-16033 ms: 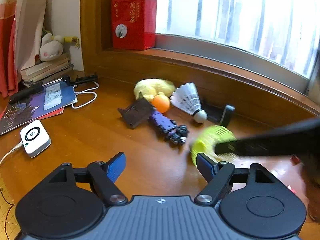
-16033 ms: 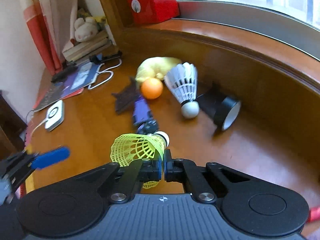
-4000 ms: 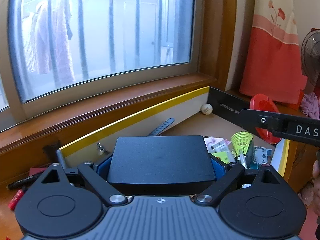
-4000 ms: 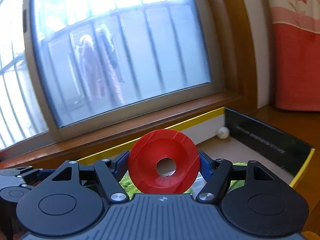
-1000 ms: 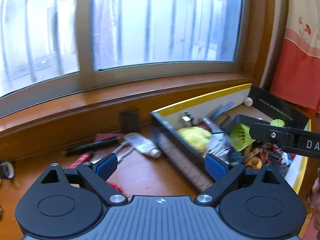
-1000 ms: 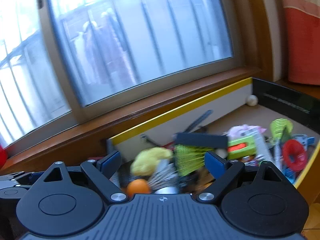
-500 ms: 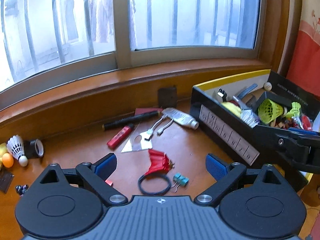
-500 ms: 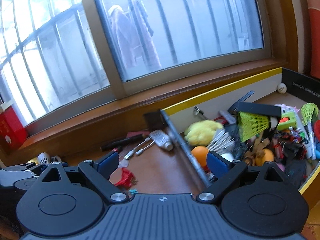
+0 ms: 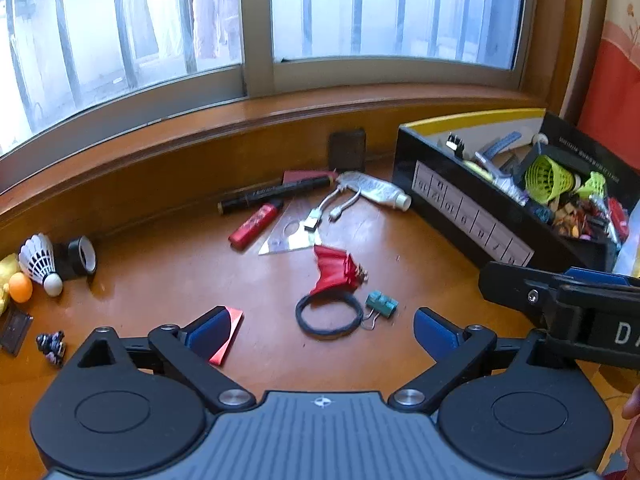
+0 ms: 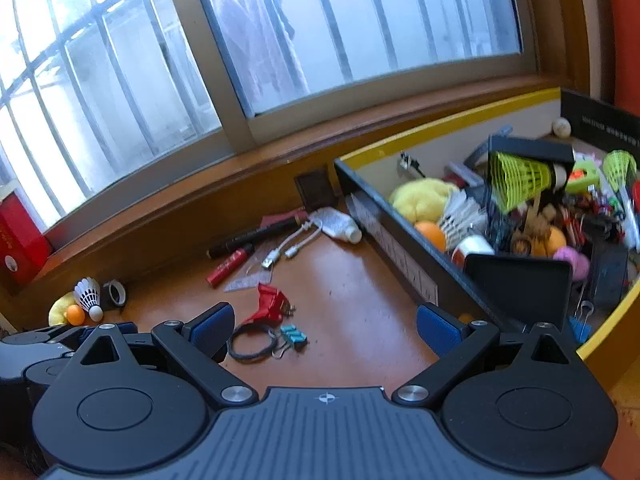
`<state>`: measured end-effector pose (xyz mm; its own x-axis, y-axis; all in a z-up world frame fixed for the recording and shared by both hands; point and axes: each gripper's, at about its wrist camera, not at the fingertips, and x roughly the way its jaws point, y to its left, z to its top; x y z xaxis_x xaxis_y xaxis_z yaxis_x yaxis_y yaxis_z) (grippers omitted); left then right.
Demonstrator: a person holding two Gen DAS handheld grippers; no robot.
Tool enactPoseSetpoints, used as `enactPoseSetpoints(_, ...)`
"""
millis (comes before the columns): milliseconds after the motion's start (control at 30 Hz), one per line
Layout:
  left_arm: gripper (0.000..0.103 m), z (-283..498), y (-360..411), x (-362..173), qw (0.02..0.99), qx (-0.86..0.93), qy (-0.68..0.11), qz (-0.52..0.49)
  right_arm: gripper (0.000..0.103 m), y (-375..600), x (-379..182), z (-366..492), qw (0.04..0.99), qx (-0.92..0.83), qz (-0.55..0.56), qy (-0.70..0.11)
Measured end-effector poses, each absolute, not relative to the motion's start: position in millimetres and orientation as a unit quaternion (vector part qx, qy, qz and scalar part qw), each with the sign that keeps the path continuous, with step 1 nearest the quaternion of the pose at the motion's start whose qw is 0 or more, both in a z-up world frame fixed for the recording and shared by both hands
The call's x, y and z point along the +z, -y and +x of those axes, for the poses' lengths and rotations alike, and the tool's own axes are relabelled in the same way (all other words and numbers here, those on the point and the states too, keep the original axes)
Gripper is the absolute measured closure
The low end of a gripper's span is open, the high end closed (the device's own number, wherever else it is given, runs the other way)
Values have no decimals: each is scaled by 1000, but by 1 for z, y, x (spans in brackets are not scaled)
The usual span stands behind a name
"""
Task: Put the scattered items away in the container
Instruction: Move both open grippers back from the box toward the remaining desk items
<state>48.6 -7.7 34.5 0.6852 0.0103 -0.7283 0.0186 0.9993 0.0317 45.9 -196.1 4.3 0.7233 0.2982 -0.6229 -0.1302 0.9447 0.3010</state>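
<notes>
now both our grippers hang over the desk with nothing between their pads: the left gripper (image 9: 320,326) spread wide above the near clutter, the right gripper (image 10: 324,322) equally wide, angled toward the same patch. the container (image 10: 404,256), a black box with a yellow rim, sits at the right, already crowded with shuttlecocks, balls and oddments. what remains lies scattered on the wood: a black hair band (image 9: 329,316), a teal binder clip (image 9: 382,304) and a red crumpled piece (image 9: 336,270) nearest us, with a red lighter (image 9: 256,226), a black marker (image 9: 276,194), a white cable (image 9: 332,210) and a tube (image 9: 378,192) farther off, and a white shuttlecock (image 9: 38,258) with an orange ball (image 9: 20,286) at far left. we judge the near cluster is next, since our open jaws already frame it.
</notes>
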Motion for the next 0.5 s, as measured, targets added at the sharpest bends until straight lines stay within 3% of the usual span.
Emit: enactPoseSetpoints(500, 3, 36, 1, 24, 909, -13, -417, 14, 3, 192, -15, 40, 901, 80, 152, -399)
